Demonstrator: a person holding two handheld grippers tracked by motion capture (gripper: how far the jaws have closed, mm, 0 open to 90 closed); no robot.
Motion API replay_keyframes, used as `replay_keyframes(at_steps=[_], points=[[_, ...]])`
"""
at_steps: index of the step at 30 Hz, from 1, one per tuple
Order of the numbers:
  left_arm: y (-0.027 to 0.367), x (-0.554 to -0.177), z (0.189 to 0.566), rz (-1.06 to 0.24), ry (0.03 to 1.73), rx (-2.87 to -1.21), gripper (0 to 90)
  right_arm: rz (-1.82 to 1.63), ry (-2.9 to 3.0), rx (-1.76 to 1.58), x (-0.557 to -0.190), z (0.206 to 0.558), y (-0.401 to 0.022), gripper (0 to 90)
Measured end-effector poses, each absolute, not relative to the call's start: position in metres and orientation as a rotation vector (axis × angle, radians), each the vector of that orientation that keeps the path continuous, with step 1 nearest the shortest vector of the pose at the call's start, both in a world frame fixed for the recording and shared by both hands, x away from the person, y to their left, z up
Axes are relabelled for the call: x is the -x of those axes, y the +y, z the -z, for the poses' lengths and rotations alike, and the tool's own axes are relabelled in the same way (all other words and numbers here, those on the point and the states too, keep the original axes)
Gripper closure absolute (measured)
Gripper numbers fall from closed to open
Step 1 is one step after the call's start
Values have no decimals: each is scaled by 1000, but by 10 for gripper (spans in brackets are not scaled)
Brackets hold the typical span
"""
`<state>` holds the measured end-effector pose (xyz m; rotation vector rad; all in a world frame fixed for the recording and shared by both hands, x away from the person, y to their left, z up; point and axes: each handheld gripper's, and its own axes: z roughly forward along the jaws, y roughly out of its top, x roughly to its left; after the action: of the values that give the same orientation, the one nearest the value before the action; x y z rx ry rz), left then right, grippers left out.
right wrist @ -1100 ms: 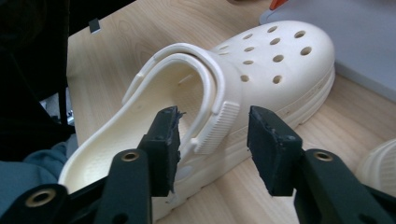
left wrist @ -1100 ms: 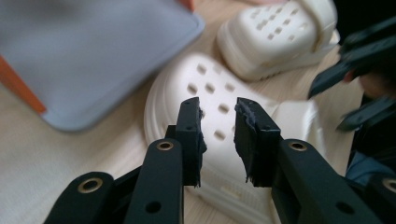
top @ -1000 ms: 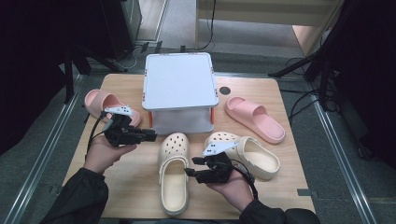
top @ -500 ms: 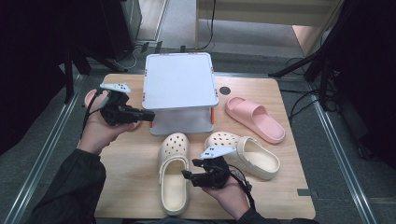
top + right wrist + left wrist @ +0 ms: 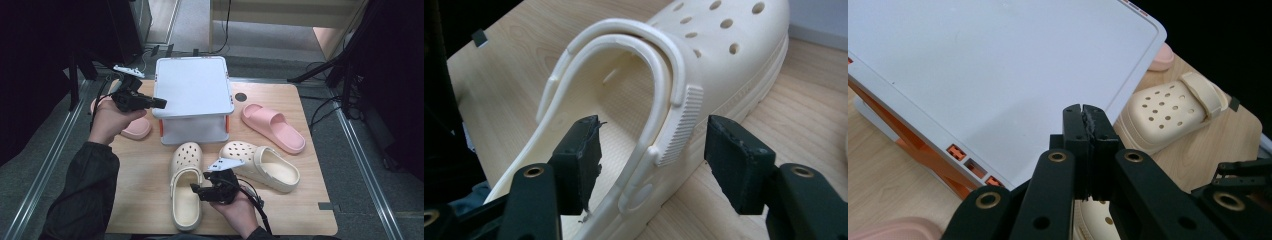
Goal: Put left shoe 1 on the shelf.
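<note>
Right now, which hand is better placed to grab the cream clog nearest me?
Right. The right gripper is open with the cream clog sidewall between its fingers. The left gripper is shut, up by the white box lid.

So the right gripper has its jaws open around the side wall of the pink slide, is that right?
Not quite. The right gripper does have its jaws open around a side wall, but of the cream clog, not a pink slide. The right gripper view shows the clog's wall and strap between the jaws, with neither pad pressing on it.
</note>
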<state>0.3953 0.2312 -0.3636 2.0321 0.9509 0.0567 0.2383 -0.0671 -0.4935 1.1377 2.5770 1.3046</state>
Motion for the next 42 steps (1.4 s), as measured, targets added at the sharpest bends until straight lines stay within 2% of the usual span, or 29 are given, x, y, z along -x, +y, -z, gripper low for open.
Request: replay_keyframes(at_steps=[9,16,22,30,42], points=[[237,-400,385,-35,945,-2038,887,-1272,2524,-1190,-237,504,-55,419],[238,-398,384,-52,943,-2043,884,-1258,2488,-1226,-246,507,-55,499],[239,-398,385,-49,942,-2038,884,-1261,2475,-1253,-250,505,-58,638],[239,-397,385,-64,935,-2037,884,-1275,2473,-1294,-258,502,-63,757],[242,-397,387,-41,946,-2007,878,-1273,2488,-1306,-273,491,-65,777]])
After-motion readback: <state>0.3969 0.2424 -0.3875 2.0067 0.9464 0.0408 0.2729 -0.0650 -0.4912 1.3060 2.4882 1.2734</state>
